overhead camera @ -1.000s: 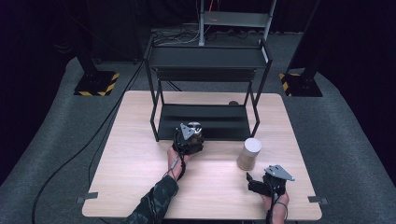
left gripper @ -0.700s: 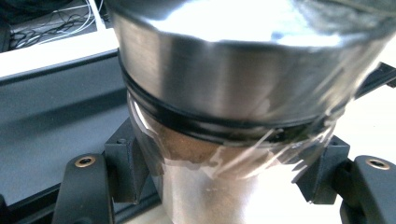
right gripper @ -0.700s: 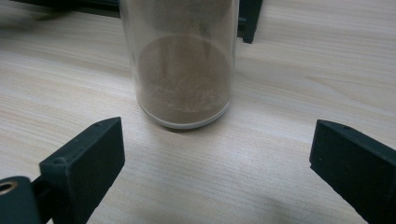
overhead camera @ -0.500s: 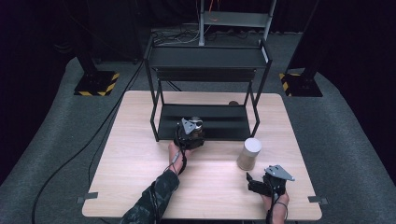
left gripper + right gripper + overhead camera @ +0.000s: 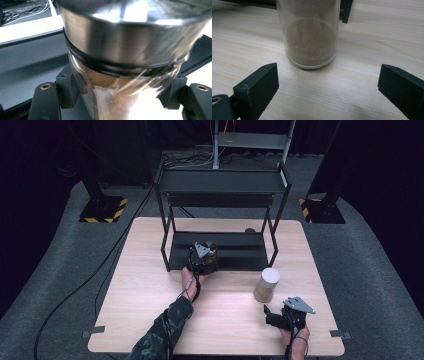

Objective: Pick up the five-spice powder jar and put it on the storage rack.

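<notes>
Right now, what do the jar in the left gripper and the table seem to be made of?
The jar looks like clear glass or plastic, with glints on its wall; its lid looks like brushed metal with soft reflections. The table looks like pale wood or laminate, matte, with grain lines.

The left tongs point(image 5: 204, 261) (gripping a jar point(image 5: 125, 62)) have advanced toward the shelf point(image 5: 220, 251).

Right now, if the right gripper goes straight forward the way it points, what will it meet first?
Most likely the jar of brownish powder standing upright on the table. It sits centred ahead of the right gripper, whose jaws stand wide open with bare wood between them and the jar.
</notes>
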### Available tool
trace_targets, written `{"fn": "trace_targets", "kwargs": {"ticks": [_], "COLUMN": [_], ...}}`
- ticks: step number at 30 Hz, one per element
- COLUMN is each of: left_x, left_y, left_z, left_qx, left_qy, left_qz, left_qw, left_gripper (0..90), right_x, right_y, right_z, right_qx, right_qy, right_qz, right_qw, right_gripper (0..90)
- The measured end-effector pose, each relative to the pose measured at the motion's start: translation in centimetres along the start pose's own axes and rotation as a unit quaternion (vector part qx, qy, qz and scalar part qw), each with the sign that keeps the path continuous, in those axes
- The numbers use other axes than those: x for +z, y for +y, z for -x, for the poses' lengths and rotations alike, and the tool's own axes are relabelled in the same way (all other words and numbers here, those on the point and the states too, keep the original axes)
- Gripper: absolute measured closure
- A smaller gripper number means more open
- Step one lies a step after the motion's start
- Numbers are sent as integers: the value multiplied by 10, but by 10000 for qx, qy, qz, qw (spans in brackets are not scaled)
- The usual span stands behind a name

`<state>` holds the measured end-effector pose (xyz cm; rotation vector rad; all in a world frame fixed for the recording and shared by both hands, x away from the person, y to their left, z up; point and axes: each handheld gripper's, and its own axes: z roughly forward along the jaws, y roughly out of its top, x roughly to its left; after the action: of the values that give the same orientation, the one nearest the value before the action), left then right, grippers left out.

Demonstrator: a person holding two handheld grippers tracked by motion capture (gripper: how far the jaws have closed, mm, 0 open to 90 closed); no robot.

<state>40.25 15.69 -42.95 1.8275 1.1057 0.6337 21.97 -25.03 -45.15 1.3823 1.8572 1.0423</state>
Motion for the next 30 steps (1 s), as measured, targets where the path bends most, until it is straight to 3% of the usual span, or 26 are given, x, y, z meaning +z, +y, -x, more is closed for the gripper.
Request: {"fn": "trace_targets", "kwargs": {"ticks": [15, 23, 30], "left_x": [11, 15, 18], "left_y": [5, 3, 1], "left_z": [-4, -10, -13], "left_qx": [94, -80, -111], "left_qy": [38, 8, 10], "left_qz": [-63, -53, -63], "left_qw": [9999, 10000, 9999], "left_gripper": [308, 308, 308], "right_x": [0, 0, 0], "right_y": [0, 0, 0], "right_z": [0, 0, 0], "right_qx": [2, -1, 1], "right_qy": [2, 1, -3], "right_qz": [1, -4, -6], "right_qw": [10000, 10000, 10000], "right_gripper": [24, 24, 25]}}
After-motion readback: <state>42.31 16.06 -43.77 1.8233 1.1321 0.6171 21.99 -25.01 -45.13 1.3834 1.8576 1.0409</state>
